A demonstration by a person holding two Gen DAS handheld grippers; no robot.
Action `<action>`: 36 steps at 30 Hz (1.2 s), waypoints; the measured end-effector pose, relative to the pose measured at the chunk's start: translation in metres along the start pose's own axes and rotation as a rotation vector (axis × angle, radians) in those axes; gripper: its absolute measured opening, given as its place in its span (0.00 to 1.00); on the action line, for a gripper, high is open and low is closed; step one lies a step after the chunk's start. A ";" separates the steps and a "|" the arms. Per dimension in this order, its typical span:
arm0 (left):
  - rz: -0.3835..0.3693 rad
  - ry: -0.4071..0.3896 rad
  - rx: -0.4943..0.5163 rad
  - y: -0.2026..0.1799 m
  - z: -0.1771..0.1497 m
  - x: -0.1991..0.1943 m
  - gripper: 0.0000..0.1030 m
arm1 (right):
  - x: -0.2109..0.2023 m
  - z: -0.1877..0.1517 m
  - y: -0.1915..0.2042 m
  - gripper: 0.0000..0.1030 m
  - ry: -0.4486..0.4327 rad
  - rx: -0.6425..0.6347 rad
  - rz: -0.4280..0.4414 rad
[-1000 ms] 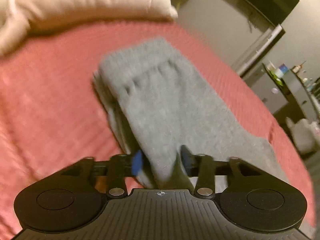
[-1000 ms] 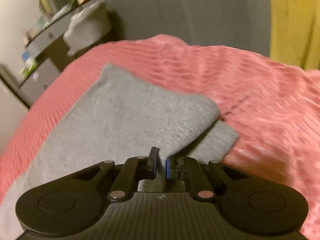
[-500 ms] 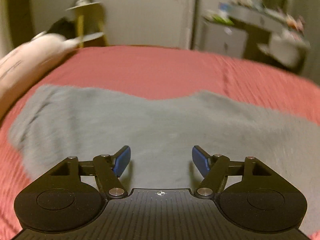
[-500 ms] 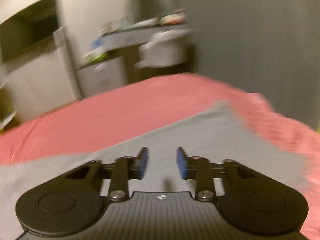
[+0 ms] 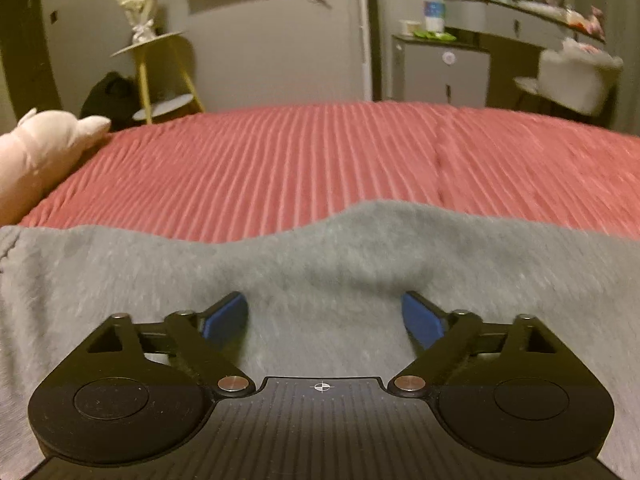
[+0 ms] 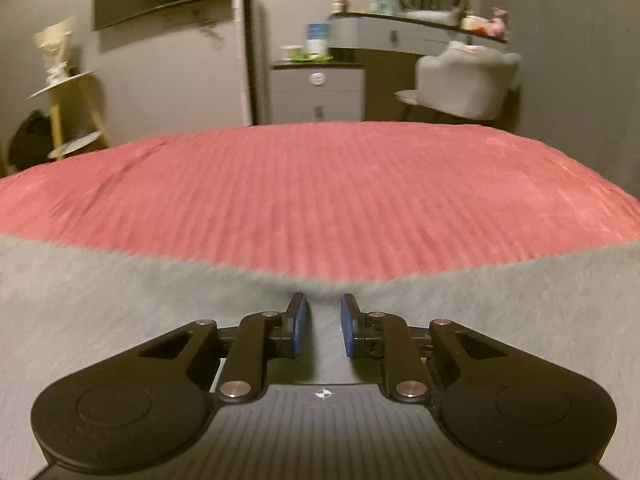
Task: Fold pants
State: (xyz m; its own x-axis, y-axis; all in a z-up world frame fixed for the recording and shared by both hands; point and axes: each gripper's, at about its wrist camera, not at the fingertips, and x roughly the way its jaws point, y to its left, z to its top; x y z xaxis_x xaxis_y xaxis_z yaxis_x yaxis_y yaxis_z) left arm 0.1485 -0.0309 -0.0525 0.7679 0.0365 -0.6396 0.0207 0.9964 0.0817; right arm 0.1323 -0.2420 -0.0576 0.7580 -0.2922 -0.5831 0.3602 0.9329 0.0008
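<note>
- A pair of soft grey knit pants (image 5: 320, 264) lies flat across the near edge of a bed covered by a ribbed, salmon-red bedspread (image 5: 304, 160); the far side of the bed is bare bedspread.
- The left tongs (image 5: 323, 316), black with blue pads, hover over the grey cloth with their jaws spread wide, holding nothing.
- The right tongs (image 6: 323, 326) point at the far edge of the pants (image 6: 120, 300). Their jaws stand a narrow gap apart, and grey cloth shows between them, but they do not look clamped on it.
- Judgement on the step: a fold seems to have been laid down and both tongs are free, so this looks like the pause between folds, or a check of the result.
- The next move likely calls for both tongs to pinch one end of the cloth, lift it evenly and carry it over the other end, keeping the edges lined up.
- The far edge of the pants is wavy, with a low hump near the middle in the left view, so some smoothing may be needed first.
- The fabric looks fuzzy, thick and limp; it should drape and sag when lifted, not hold a crease.
- The bedspread has fine raised ridges running away from the viewer, which may grip the knit slightly.
- A pale pink plush toy (image 5: 40, 152) rests at the far left edge of the bed, well apart from the pants.
</note>
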 end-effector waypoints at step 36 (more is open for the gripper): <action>-0.158 0.172 -0.122 -0.020 -0.044 -0.091 0.95 | -0.151 -0.079 -0.230 0.57 0.142 0.580 -0.214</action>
State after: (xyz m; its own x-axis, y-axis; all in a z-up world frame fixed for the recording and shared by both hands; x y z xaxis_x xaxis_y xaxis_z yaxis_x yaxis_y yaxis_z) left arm 0.0500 -0.0510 -0.0299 0.6406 -0.1186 -0.7587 0.0465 0.9922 -0.1159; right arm -0.1080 -0.3961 -0.0340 0.5712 -0.3916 -0.7213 0.7621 0.5793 0.2891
